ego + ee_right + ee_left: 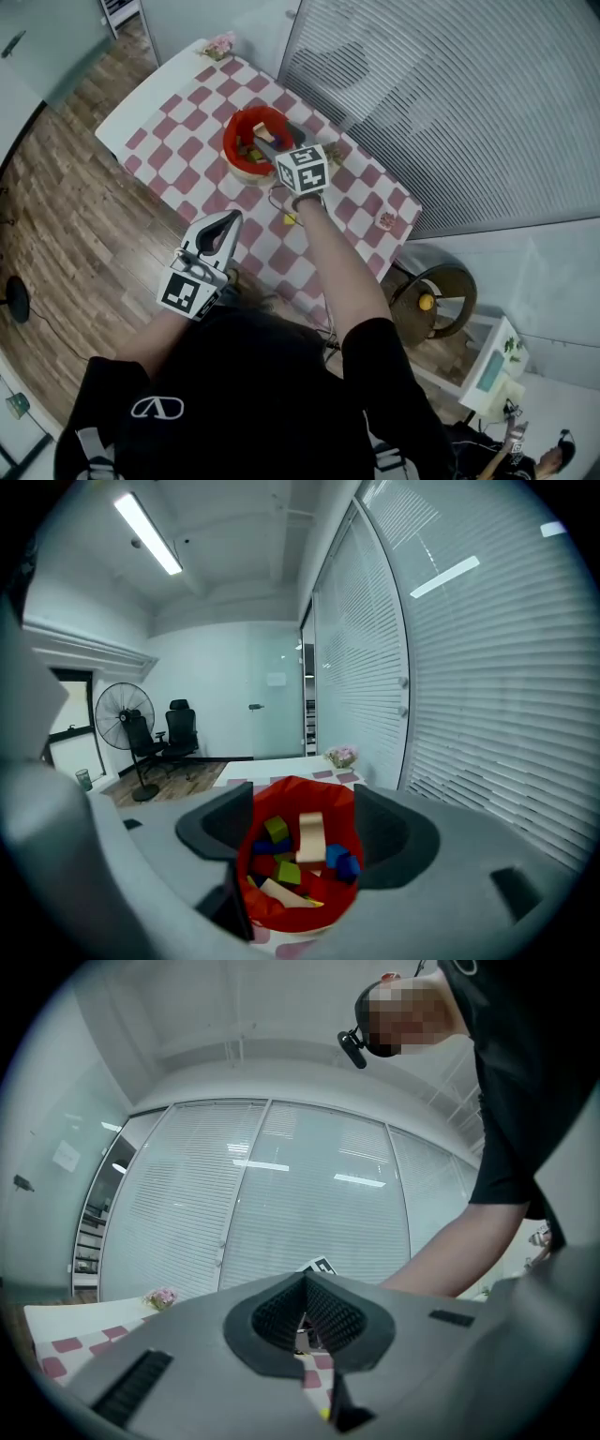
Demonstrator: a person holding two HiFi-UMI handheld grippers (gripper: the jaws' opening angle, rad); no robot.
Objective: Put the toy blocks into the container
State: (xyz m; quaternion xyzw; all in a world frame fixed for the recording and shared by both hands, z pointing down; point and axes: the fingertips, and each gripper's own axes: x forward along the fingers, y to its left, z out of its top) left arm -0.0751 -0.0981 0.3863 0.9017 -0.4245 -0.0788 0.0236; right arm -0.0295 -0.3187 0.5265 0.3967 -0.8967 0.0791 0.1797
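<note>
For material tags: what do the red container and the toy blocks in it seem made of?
Red round container: likely soft fabric or thin plastic, matte; its wall creases and folds. Coloured toy blocks: probably painted wood, with flat matte faces and a bare pale tan block; possibly plastic.

A red-checked table (169,131) carries a red container (232,150), a yellow block (290,219) and flowers (220,44).

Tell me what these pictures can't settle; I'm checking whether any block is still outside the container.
- Head view: the right gripper covers part of the red container, hiding some contents.
- Head view: the yellow speck on the checked cloth is too small to identify.
- Left gripper view: the shut left gripper blocks most of the cloth.
</note>
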